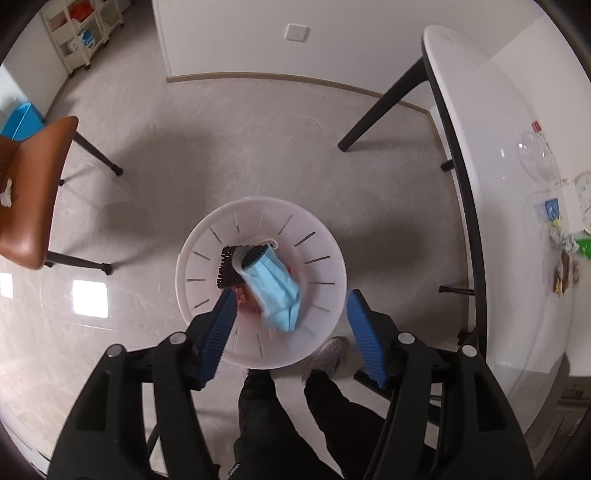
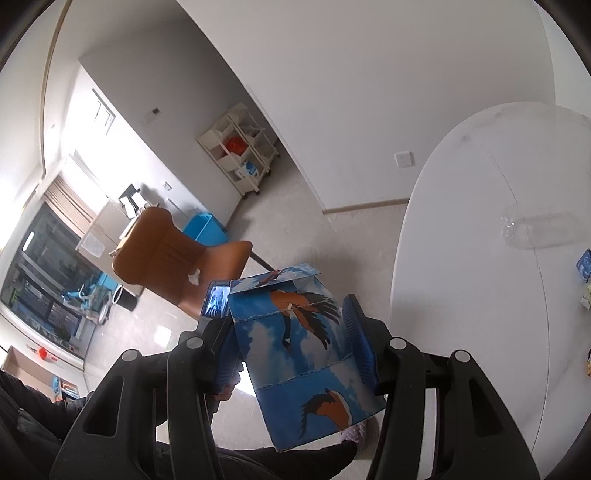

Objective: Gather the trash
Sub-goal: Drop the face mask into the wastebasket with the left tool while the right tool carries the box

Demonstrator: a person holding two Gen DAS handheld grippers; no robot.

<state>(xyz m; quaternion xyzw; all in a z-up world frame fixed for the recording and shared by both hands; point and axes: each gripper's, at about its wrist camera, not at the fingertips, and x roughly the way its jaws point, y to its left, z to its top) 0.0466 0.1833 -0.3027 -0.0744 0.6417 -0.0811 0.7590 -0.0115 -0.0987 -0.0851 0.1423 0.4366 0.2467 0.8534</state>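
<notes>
Left gripper (image 1: pixel 291 334) is pointed steeply down over a white slotted bin (image 1: pixel 325 273) on the pale floor (image 1: pixel 229 140). Its blue pads (image 1: pixel 364 332) are seen set wide apart, with nothing pressed between them. A light blue packet (image 1: pixel 275 291) is seen inside the bin's mouth, whether still falling or already landed cannot be told. It lies across a black ridged item (image 1: pixel 227 271), with something reddish under it. The person's dark trouser legs (image 1: pixel 332 406) and one pale shoe (image 1: pixel 328 354) are seen just beside the bin's near rim.

Around the bin: a brown chair (image 1: pixel 33 192) to the left with a scrap of white paper (image 1: pixel 5 192) on its seat, a black table leg (image 1: pixel 384 107) beyond. At the right edge, the white table (image 1: pixel 491 206) carries a clear plastic container (image 1: pixel 535 158), wrappers (image 1: pixel 561 258) and a small white clock (image 1: pixel 585 206). A cream shelf trolley (image 1: pixel 81 33) is seen against the far wall.

Right gripper (image 2: pixel 291 334) is clamped on a blue carton printed with a brown horse (image 2: pixel 299 354), both pads pressed against its sides; the carton is held upright, top flap open, above the floor beside the table edge (image 2: pixel 402 280). Much of the lower centre of this view is blocked by the carton. The brown chair (image 2: pixel 173 258), a blue tub (image 2: pixel 205 227) and the trolley (image 2: pixel 240 147) are noted behind.
</notes>
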